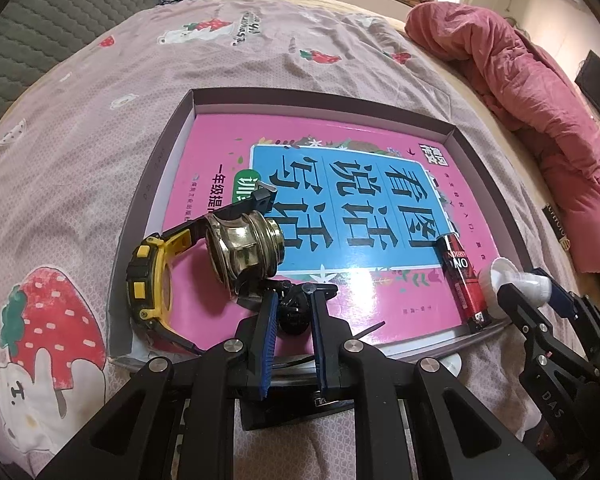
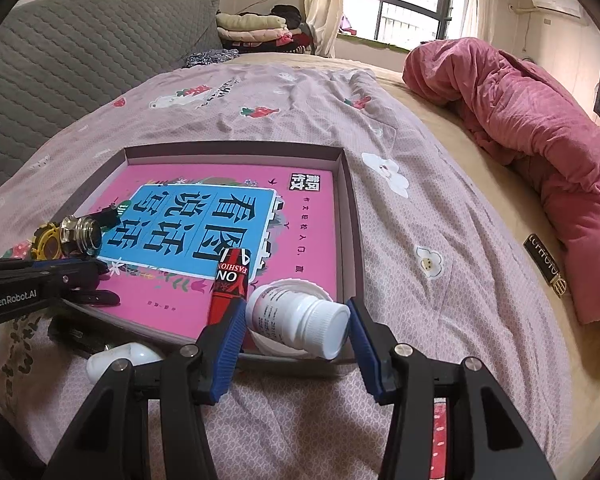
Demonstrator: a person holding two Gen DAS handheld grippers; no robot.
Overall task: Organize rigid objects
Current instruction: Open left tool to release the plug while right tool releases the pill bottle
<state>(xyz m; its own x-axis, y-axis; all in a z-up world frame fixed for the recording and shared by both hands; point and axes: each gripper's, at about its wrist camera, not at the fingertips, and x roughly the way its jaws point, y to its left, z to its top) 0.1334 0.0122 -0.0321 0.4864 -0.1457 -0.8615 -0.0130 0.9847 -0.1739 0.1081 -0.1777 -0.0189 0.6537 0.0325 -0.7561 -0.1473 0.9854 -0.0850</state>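
Observation:
A shallow grey box point(image 1: 156, 184) holding a pink book point(image 1: 220, 148) lies on the bed. In it are a yellow-black watch point(image 1: 148, 280), a brass fitting point(image 1: 242, 246) and a red-black tube point(image 1: 464, 280). My left gripper point(image 1: 292, 308) is narrowly closed around a small black object point(image 1: 294, 316) at the box's near edge. My right gripper point(image 2: 296, 320) is open around a white pill bottle point(image 2: 300, 320), which lies tilted over a white lid point(image 2: 296, 282) in the box's near right corner point(image 2: 346, 240). The tube point(image 2: 230, 284) lies just left of the bottle.
A pink quilt point(image 2: 520, 128) is bunched along the bed's right side. A grey padded headboard point(image 2: 80, 52) stands at the left. A white object point(image 2: 120, 358) and a dark object point(image 2: 80, 338) lie on the sheet before the box.

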